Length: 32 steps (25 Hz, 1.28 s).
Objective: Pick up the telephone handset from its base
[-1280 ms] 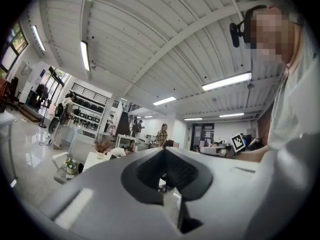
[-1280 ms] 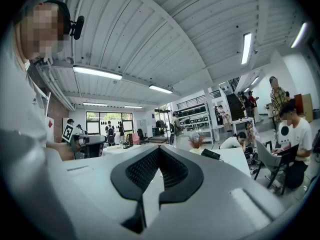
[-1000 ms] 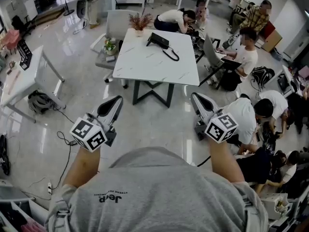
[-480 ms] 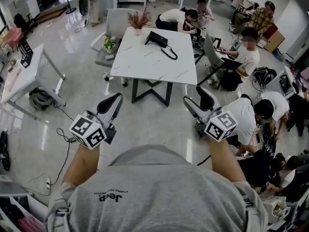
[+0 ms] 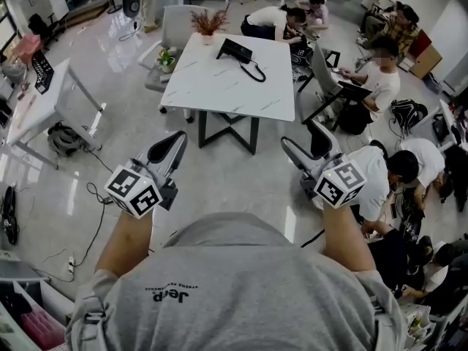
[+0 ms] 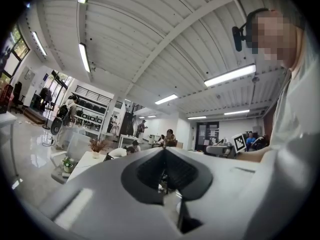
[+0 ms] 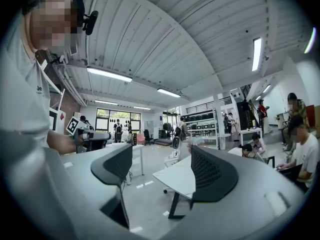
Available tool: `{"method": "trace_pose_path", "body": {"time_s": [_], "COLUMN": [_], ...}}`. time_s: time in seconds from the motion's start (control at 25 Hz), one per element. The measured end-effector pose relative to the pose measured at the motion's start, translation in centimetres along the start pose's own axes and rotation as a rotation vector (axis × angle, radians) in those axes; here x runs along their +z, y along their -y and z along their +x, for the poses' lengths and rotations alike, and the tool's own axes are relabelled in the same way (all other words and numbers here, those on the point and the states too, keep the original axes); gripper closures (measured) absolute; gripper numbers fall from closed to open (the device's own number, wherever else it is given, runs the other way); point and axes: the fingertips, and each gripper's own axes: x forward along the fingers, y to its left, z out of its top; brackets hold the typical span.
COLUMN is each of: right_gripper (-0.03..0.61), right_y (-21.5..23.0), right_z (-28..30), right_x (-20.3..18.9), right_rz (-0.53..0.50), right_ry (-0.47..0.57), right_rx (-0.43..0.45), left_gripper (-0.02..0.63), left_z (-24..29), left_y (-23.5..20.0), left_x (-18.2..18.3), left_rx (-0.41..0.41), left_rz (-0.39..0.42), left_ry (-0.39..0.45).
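Stands on the glossy floor well apart from the white, marble-patterned square table (image 5: pixel 219 86), with both tools raised in front of the chest.

Places the black desk telephone (image 5: pixel 234 50) near the middle of the table's far edge, with its black coiled cord (image 5: pixel 254 72) trailing toward the right edge. Takes the handset to be lying along its base, though it is too small in the head view to be sure. Sets a pot of dried reddish stems (image 5: pixel 207 22) at the far left corner.

Keeps the left gripper (image 5: pixel 170 148) as it was a second ago: dark ribbed jaws pressed together tip to tip, nothing pinched.

Changes only the right gripper (image 5: pixel 304 143). Shows its jaws meeting a little over a second ago and spread wide now. Holds nothing there; shows only floor and a near corner of the white table through the gap in the right gripper view.

Reads that opening, as a judgement, as the right tool being made ready to take something, most likely the handset. Cannot settle this from one scene, since a handset resting on its base suits a grasp to come as well as one put back. Leaves the handset out of reach of either tool either way, with the stretch of floor up to the table's near edge between them.
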Motion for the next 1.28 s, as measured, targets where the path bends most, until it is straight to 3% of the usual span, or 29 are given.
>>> {"method": "trace_pose_path", "body": {"time_s": [0.2,0.4,0.64,1.0,1.28], "right_gripper": [0.233,0.233,0.233,0.233,0.235], "right_y": [2.3,4.3,8.1,15.0,19.8], "right_z": [1.3,5.8,15.3,31.7,38.9], "right_x": [-0.6,-1.9,-2.8,-0.9,-0.8], "right_rz": [0.012,0.015,-0.02,-0.021,-0.022], "right_ry": [-0.005,-0.028,-0.039,-0.018,-0.041], "right_rx": [-0.005,-0.021,-0.092,-0.213,-0.265], "left_gripper": [0.554,0.554,0.553,0.553,0.553], "left_z": [1.7,4.3,10.2,21.4,26.8], "left_y": [-1.4,-6.1,-16.2,-32.5,-40.4], "left_x": [-0.3,-1.0,-1.1,2.7,3.1], "left_rx": [0.012,-0.004,-0.083,-0.217,-0.248], "left_rz": [-0.002,-0.028,-0.025,-0.017,-0.051], "left_ry": [-0.014,-0.013,-0.013,-0.043,-0.069]}}
